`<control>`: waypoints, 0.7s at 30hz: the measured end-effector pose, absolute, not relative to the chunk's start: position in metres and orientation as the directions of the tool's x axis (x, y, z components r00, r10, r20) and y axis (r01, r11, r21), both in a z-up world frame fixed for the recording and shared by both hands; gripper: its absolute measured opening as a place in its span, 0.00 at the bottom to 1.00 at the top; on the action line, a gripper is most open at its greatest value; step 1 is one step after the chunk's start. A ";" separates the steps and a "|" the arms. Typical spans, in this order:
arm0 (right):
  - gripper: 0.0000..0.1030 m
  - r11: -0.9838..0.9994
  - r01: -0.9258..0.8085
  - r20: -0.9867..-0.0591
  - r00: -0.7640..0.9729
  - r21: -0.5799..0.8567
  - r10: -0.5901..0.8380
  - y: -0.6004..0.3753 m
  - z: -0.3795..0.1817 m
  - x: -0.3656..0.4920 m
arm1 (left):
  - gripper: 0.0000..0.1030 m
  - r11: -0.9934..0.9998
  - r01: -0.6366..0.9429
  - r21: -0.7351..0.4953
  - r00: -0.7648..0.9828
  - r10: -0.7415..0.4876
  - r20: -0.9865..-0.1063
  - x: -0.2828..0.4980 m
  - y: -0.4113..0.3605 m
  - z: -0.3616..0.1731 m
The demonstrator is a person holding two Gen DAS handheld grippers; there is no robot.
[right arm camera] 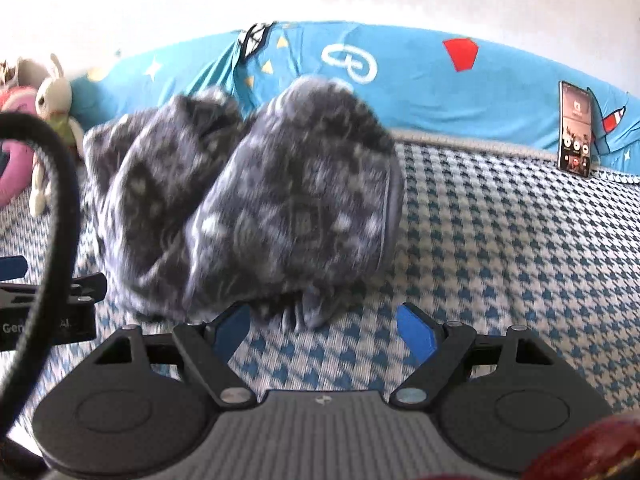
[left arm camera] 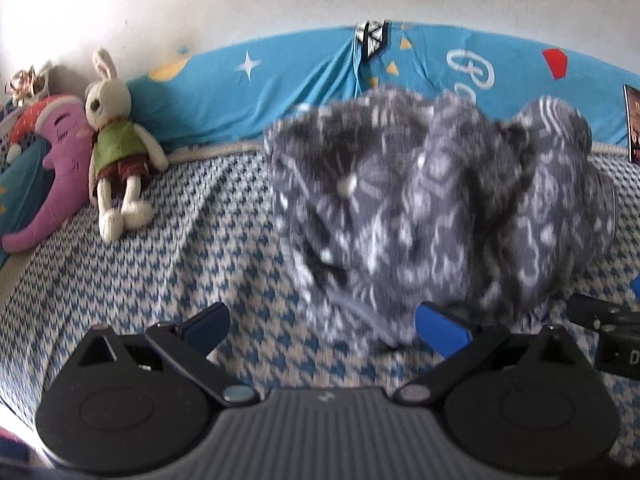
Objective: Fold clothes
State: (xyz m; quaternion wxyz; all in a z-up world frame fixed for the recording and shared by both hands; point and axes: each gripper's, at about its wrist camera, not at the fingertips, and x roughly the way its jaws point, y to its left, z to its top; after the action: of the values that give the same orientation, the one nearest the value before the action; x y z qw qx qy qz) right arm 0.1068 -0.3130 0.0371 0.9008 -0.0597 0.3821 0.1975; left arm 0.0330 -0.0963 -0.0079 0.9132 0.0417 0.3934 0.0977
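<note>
Both tongs, the left gripper (left arm camera: 324, 330) and the right gripper (right arm camera: 324, 328), are spread wide and hold nothing. A gray patterned cloth (left arm camera: 420, 208) sits bunched up on the blue checked bed (left arm camera: 180, 248), just ahead of them.

Little can be read. The blue sheet (right arm camera: 420, 92) along the wall carries large white looping script, seemingly a brand signature, but cloth folds and the garment cut it off and no word comes out whole. In the right wrist view, the side of the left gripper (right arm camera: 48, 326) bears white print starting "Ge" and ending "AI.", with a black cable (right arm camera: 60, 184) across the middle letters. In the left wrist view, the right gripper's body (left arm camera: 624, 356) shows a single white "D" at the frame edge. The propped phone (right arm camera: 576, 130) displays icons too small to read
</note>
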 end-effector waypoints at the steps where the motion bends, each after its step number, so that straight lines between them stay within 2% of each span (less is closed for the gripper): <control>1: 0.79 0.914 -0.401 -0.703 0.634 0.057 0.322 -0.314 0.038 0.110 | 1.00 0.977 -0.144 0.155 0.678 0.212 -0.704 0.037 -0.096 -0.005; 5: 0.85 0.911 -0.395 -0.657 0.657 0.116 0.369 -0.318 0.041 0.124 | 1.00 0.976 -0.143 0.166 0.697 0.218 -0.683 0.054 -0.095 0.003; 11: 0.86 0.902 -0.381 -0.629 0.655 0.203 0.418 -0.317 0.040 0.140 | 1.00 0.978 -0.138 0.156 0.703 0.208 -0.680 0.083 -0.098 0.004; 17: 0.86 0.891 -0.397 -0.610 0.657 0.222 0.444 -0.308 0.038 0.150 | 1.00 0.979 -0.144 0.141 0.706 0.202 -0.679 0.096 -0.093 0.003; 19: 0.82 0.879 -0.415 -0.596 0.652 0.236 0.468 -0.306 0.035 0.155 | 1.00 0.981 -0.154 0.115 0.702 0.190 -0.686 0.096 -0.086 0.005; 21: 0.68 0.866 -0.431 -0.591 0.640 0.254 0.492 -0.304 0.033 0.154 | 1.00 0.980 -0.167 0.104 0.710 0.193 -0.677 0.092 -0.080 0.010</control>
State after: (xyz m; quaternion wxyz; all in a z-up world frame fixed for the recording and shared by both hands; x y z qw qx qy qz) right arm 0.1542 -0.3041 0.0334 0.9044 0.0447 0.3391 0.2550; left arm 0.0922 -0.0796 0.0102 0.9245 0.0174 0.3682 0.0972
